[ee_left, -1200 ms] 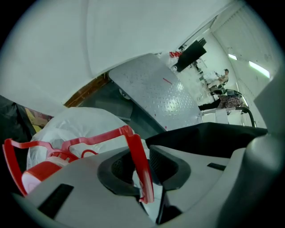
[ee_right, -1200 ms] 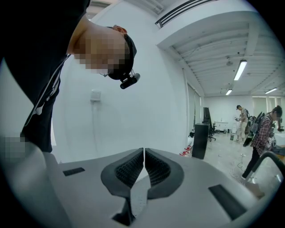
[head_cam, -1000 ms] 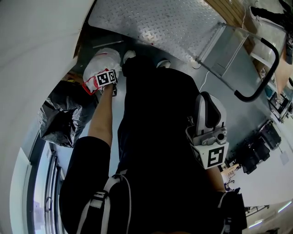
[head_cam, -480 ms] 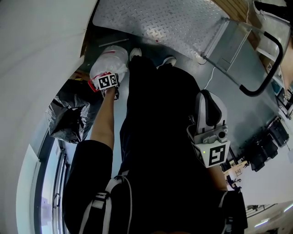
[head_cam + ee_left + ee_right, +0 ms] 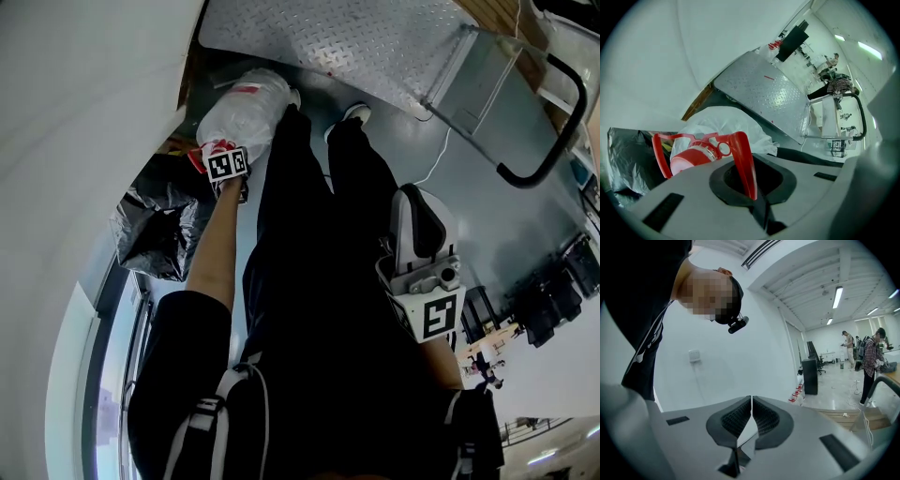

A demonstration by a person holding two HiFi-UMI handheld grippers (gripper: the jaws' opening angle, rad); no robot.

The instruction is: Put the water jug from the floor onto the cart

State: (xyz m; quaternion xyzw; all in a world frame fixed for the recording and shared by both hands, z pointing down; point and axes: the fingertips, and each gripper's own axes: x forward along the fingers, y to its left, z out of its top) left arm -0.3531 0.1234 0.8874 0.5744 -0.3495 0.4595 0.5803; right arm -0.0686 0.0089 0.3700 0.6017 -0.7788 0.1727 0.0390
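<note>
A: left claw state?
B: left gripper (image 5: 750, 187) is clamped on the red plastic carry handle (image 5: 743, 157), with the strap pinched between the pads. The red screw cap (image 5: 691, 157) is seen just beyond.
A: jug location?
B: clear plastic water jug (image 5: 246, 105) is hung under that gripper, beside the person's left leg (image 5: 281, 216). It's not set on the cart. A crumpled black plastic bag (image 5: 155, 230) is seen beside it at the wall. The diamond-plate steel cart deck (image 5: 347, 37) is located just past the jug, with the black tubular push handle (image 5: 553, 122) at its far end.
A: right?
B: right gripper (image 5: 751, 416) is closed, pads together, nothing held. It's kept at the right hip, well apart from the jug.
</note>
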